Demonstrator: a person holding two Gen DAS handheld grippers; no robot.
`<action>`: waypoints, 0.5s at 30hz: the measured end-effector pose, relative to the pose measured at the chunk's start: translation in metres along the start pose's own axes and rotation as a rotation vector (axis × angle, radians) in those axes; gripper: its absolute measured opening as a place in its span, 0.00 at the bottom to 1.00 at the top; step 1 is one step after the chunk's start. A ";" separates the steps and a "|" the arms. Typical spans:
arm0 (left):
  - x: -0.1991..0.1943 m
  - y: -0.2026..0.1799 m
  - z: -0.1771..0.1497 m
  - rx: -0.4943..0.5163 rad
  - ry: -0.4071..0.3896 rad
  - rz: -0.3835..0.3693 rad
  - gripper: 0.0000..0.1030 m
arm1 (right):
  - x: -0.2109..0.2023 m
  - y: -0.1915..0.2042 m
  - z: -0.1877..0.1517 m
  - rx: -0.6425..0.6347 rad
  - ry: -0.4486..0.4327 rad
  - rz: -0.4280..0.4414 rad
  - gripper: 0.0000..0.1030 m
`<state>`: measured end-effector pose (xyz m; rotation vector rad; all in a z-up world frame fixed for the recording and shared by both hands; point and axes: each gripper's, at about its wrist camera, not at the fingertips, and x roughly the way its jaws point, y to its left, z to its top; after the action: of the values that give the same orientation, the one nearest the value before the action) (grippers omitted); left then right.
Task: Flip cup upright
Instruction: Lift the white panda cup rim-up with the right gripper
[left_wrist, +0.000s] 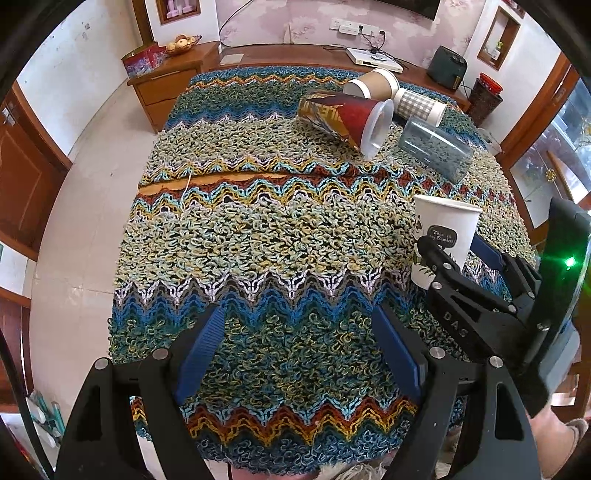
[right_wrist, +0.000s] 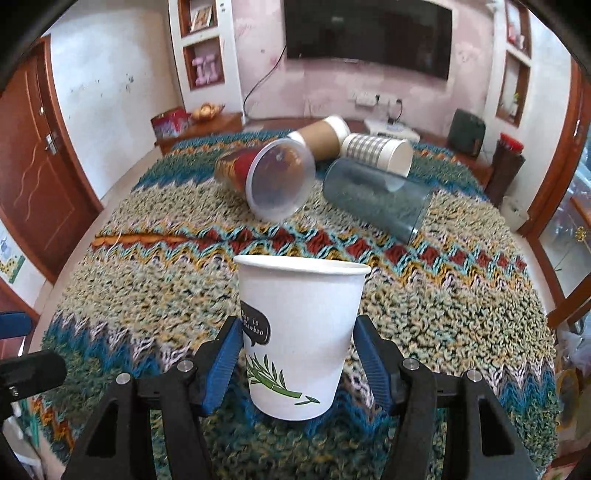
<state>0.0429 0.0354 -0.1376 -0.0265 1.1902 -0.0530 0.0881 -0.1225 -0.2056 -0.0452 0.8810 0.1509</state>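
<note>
**White cup upright between the right gripper's fingers**

On the left, the left gripper (left_wrist: 295, 354) hangs over the knitted zigzag cloth (left_wrist: 258, 236), its blue pads spread wide with only cloth between them.

To its right stands the white paper cup (right_wrist: 301, 332), mouth up, its base on the cloth. It sits squarely between the fingers of the right gripper (right_wrist: 295, 354). The left pad (right_wrist: 223, 365) lies against the cup's wall; the right pad (right_wrist: 371, 362) is at or just beside the wall, and contact there cannot be made out.

Farther back lie four cups on their sides, close together: a red-patterned clear cup (right_wrist: 269, 177), a brown paper cup (right_wrist: 323, 138), a checked cup (right_wrist: 376, 149) and a grey-blue tumbler (right_wrist: 376, 199).
</note>
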 end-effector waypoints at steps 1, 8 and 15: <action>-0.001 -0.001 0.000 0.004 -0.006 0.005 0.82 | 0.000 -0.001 -0.002 -0.002 -0.014 0.004 0.61; -0.006 -0.011 -0.001 0.035 -0.041 0.035 0.82 | -0.029 0.001 -0.017 -0.058 -0.028 0.014 0.61; -0.014 -0.021 -0.006 0.064 -0.068 0.047 0.82 | -0.040 0.004 -0.030 -0.105 0.008 0.002 0.62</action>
<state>0.0317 0.0155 -0.1254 0.0551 1.1203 -0.0485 0.0397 -0.1260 -0.1941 -0.1431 0.8806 0.1990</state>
